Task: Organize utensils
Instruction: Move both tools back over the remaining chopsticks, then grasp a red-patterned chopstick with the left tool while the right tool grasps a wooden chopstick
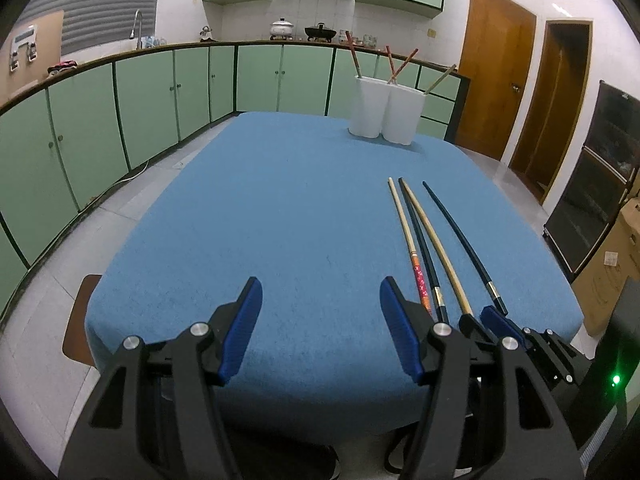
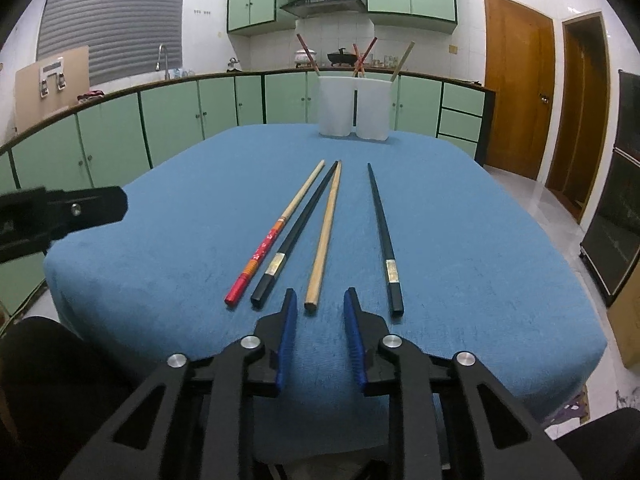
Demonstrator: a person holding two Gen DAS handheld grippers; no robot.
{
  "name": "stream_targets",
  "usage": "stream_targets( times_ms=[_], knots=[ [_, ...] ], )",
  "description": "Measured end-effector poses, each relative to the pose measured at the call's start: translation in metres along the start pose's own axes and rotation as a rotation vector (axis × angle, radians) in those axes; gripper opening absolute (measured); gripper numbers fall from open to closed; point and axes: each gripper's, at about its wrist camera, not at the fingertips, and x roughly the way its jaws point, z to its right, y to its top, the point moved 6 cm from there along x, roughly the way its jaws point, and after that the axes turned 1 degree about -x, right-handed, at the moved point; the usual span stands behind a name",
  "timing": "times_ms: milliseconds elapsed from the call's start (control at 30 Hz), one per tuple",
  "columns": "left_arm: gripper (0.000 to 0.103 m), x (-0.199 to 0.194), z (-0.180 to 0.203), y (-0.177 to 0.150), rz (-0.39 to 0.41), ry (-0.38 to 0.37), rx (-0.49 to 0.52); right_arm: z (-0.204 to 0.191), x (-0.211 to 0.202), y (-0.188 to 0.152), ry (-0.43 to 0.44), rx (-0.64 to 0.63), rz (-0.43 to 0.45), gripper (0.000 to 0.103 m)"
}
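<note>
Now four chopsticks lie side by side on the blue tablecloth [image 2: 160,264]: a red-handled chopstick [image 2: 276,236], a black chopstick [image 2: 298,232], a plain wooden chopstick [image 2: 325,236] and another black one [image 2: 382,236]. Right gripper [image 2: 320,300] hovers unclenched, its narrow gap facing the wooden one's near end, touching nothing. Left gripper [image 1: 320,292] gapes wide, empty. Two white holders [image 2: 354,108] stand at the far edge.

Left gripper [image 1: 320,300] jaws wide; right gripper [image 2: 320,300] narrower, seemingly empty.
</note>
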Motion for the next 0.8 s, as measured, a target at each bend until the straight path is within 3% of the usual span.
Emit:
stream_targets(
  times_ms=[133,300,567,800],
  knots=[
    [0.059,0.002,-0.004,0.001,-0.006,0.006,-0.008,-0.001,0.003,0.001,0.006,-0.022,0.002,0.008],
    [0.059,0.004,0.001,-0.004,-0.015,0.000,0.002,0.007,0.001,0.004,0.016,0.012,-0.005,0.007],
    [0.054,0.017,0.042,-0.026,-0.069,-0.097,0.086,0.022,-0.014,0.013,0.006,0.039,0.033,0.006],
    [0.051,0.031,0.068,-0.041,-0.113,-0.125,0.138,0.037,-0.027,0.022,-0.005,0.072,0.063,0.006]
  ],
)
